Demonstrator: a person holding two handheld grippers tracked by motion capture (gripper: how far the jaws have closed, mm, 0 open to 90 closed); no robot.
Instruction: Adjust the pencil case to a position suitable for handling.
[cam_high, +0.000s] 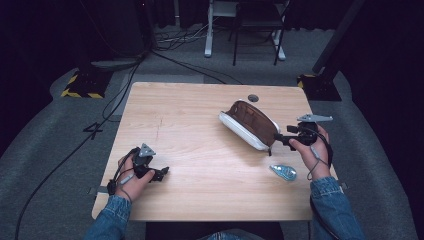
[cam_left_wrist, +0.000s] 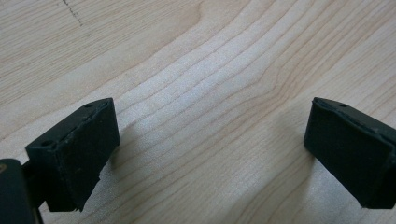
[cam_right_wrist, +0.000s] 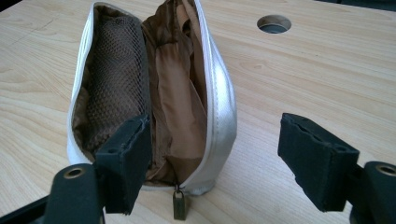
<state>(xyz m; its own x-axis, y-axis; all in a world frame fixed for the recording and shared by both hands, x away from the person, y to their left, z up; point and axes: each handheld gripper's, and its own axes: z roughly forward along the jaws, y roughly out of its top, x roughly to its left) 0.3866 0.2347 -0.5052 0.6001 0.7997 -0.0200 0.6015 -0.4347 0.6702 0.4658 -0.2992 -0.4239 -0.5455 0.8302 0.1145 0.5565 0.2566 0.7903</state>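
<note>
I hold 2 grippers over the table (cam_high: 200, 200): left gripper (cam_high: 161, 173) released at 7 o'clock, right gripper (cam_high: 278, 138) released beside the unzipped white pouch (cam_high: 248, 125) at 2 o'clock.

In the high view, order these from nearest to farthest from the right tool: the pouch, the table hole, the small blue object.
1. Pouch, open, just left of the right tool.
2. Small blue object, toward the near edge.
3. Table hole, beyond the pouch.
</note>
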